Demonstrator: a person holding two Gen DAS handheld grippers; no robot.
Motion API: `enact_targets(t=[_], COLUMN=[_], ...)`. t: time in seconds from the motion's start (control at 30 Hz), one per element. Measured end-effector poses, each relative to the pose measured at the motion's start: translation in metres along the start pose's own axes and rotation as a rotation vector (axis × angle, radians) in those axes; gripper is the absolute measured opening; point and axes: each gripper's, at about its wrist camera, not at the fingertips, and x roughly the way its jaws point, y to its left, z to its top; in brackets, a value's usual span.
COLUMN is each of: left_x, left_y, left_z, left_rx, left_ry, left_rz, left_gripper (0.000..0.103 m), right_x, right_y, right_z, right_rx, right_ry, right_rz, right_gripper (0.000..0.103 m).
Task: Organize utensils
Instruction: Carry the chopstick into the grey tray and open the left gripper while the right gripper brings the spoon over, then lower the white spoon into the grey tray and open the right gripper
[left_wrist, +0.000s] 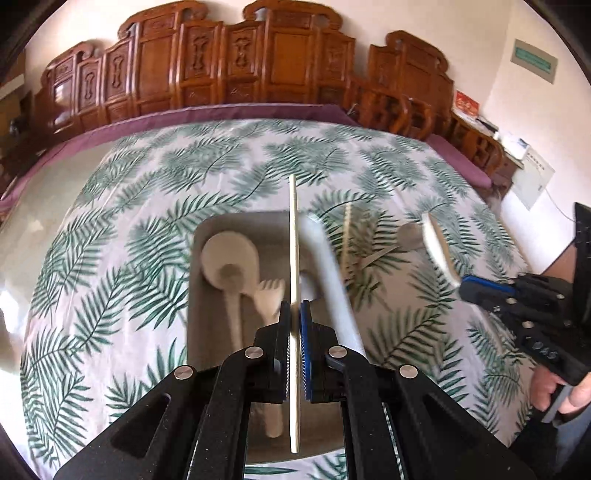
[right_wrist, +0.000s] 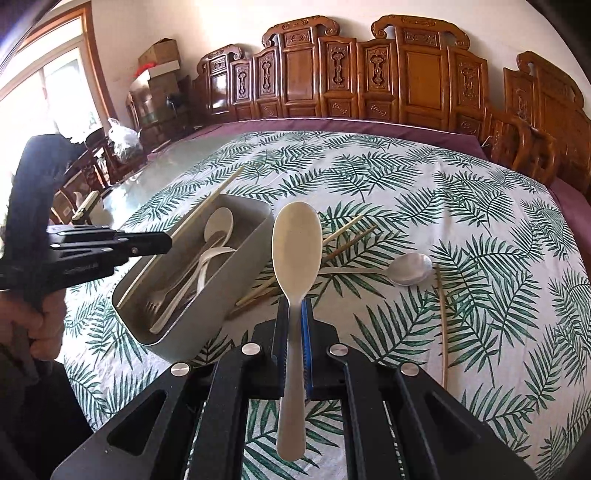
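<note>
From the left wrist camera, the left tool (left_wrist: 294, 314) has its jaws pinching a single pale chopstick (left_wrist: 293, 229), which runs straight forward between the pads and out over the grey tray (left_wrist: 207, 236). The tray sits on the surface, which is covered by a leaf-print cloth (left_wrist: 122, 221). Inside the tray lie a white rice paddle (left_wrist: 229, 258) and a pale fork (left_wrist: 271, 295). At the right edge, the right tool (left_wrist: 466, 287) grips a pale spoon (left_wrist: 437, 251), blurred, held above the cloth. Near it a metal spoon (left_wrist: 410, 234) rests on the cloth beside another chopstick (left_wrist: 346, 236).

From the right wrist camera, the right tool (right_wrist: 294, 314) is pressed onto the handle of the pale spoon (right_wrist: 295, 251), bowl upward and forward. To the left, the tray (right_wrist: 236, 273) holds the utensils, and the left tool (right_wrist: 162, 243) holds its chopstick (right_wrist: 210, 201) slanting over the tray's far edge. On the cloth (right_wrist: 461, 206) the metal spoon (right_wrist: 410, 267) lies to the right of the tray, with loose chopsticks (right_wrist: 351, 236) between them and one more chopstick (right_wrist: 442, 317) further right. Carved wooden chairs (right_wrist: 369, 70) line the far side.
</note>
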Motion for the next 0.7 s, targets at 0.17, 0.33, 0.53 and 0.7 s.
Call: enact_targets(t=[0.17,0.33,0.53,0.7], left_x=[0.014,0.027,0.021,0.008], left_y=[0.010,0.023,0.026,0.026], left_z=[-0.010,-0.016,-0.014,-0.009], left_rx=[0.000,-0.022,-0.043,-0.036], left_ry=[0.049,0.096,0.086,0.040], left_rz=[0.039,0.068,0.071,0.084], left_gripper=[0.004,0.004,0.008,0.020], right_x=[0.002,0.001,-0.001,-0.005], right_y=[0.008,0.016,0.029,0.038], right_z=[0.000,-0.001,-0.003,-0.003], right_rx=[-0.014,-0.024,-0.041,-0.043], right_ry=[0.002,0.002,0.002,-0.008], right_rz=[0.010,0.016,0.034,0.051], right_gripper=[0.008,0.008,0.008,0.008])
